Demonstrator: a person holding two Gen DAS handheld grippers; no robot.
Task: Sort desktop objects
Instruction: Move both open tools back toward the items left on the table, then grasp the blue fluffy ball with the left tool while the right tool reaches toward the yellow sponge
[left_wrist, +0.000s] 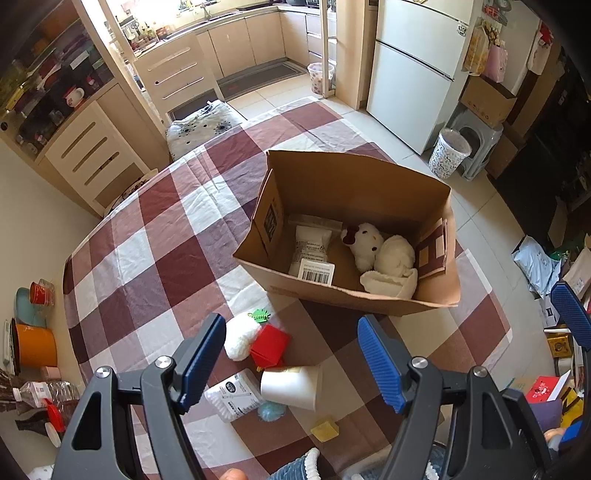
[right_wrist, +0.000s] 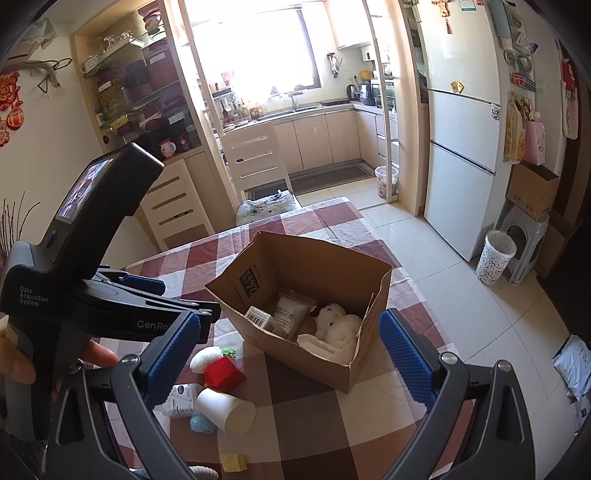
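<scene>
We note both grippers, left gripper (left_wrist: 291, 354) and right gripper (right_wrist: 290, 354): black frames, ribbed blue pads, silver screws, white "Data Acquisition System" lettering.

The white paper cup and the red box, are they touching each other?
Cannot tell. In the left wrist view the white paper cup meets the red box, and likewise in the right wrist view, but overlap may hide a gap.

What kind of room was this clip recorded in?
Most likely a home dining area open to a kitchen: a table under a checked cloth, a white fridge, and kitchen cabinets with a sink beyond.
</scene>
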